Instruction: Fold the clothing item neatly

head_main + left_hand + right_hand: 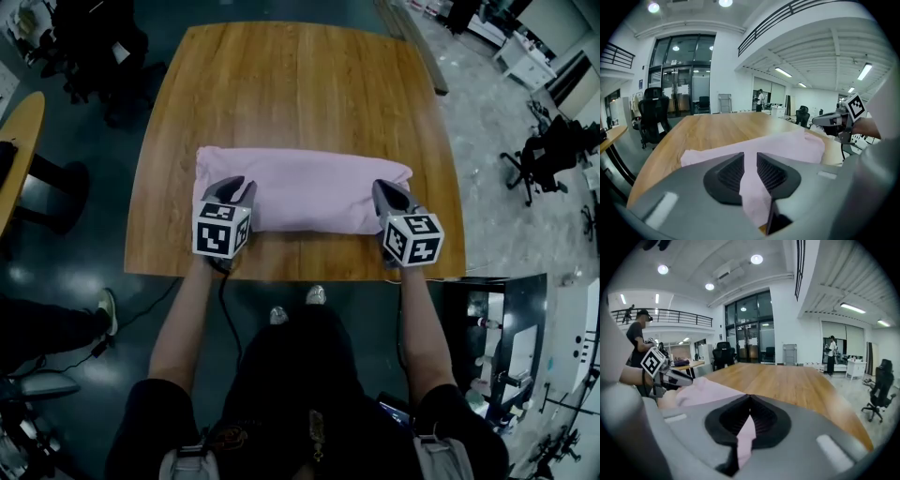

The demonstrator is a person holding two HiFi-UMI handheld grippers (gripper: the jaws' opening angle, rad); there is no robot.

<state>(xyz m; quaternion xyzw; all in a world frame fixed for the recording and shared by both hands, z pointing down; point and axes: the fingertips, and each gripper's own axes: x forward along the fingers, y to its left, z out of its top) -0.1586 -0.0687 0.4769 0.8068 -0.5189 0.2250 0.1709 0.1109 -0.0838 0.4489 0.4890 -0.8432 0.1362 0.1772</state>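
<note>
The left gripper (240,187) sits over the near-left part of the wooden table (300,84). Its jaws are clamped on the near-left corner of the pink garment (305,187), and in the left gripper view the fabric runs straight through between the ribbed pads. The garment lies as a long band across the table, closer to the table's near edge than its far one, and looks doubled over already. Toward the table's near-right, the right gripper (389,195) is pinched tight on the other near corner, with a thin tongue of cloth poking out between its pads.

Handling-wise it looks light, soft and totally floppy. My guess is the middle sags and wrinkles unless both corners stay level and taut. It doesn't look fragile, and it probably won't slip on those ribbed pads. The near-edge corners seem the right spots to hold, but grabbing only the top layer would likely pull the fold apart.
</note>
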